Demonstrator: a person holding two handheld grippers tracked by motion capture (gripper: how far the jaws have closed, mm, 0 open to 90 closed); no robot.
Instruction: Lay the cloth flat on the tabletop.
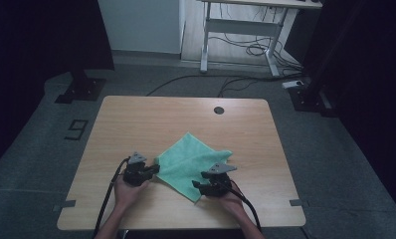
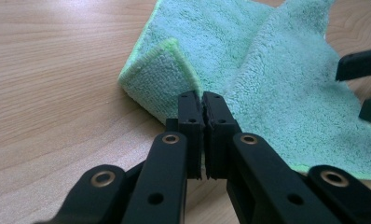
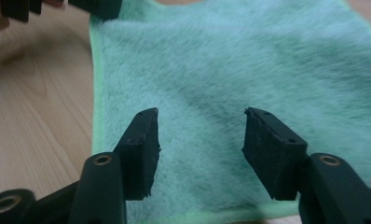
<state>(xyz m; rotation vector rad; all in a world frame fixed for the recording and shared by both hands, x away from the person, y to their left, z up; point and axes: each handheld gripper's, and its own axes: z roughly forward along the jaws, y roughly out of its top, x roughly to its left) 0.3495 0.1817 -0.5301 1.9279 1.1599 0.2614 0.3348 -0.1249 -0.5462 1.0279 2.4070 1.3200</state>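
**Green cloth on counter, two hand-held grippers**

Item: green microfibre cloth, partly folded, lying on the near middle of the wooden counter.

Left gripper: at the cloth's left edge. Left gripper view: jaws pressed together on a raised, folded-over corner of the cloth; this pinch cannot be made out in the high view.

Right gripper: at the cloth's near right corner. Right gripper view: jaws spread wide, with the cloth flat between and beneath them and nothing gripped.

High view also records: a round cable hole in the counter's far side, a white desk frame beyond, cables on the floor.

Markings: a "9" marked on the floor left of the counter. No brand or label readable on the cloth.
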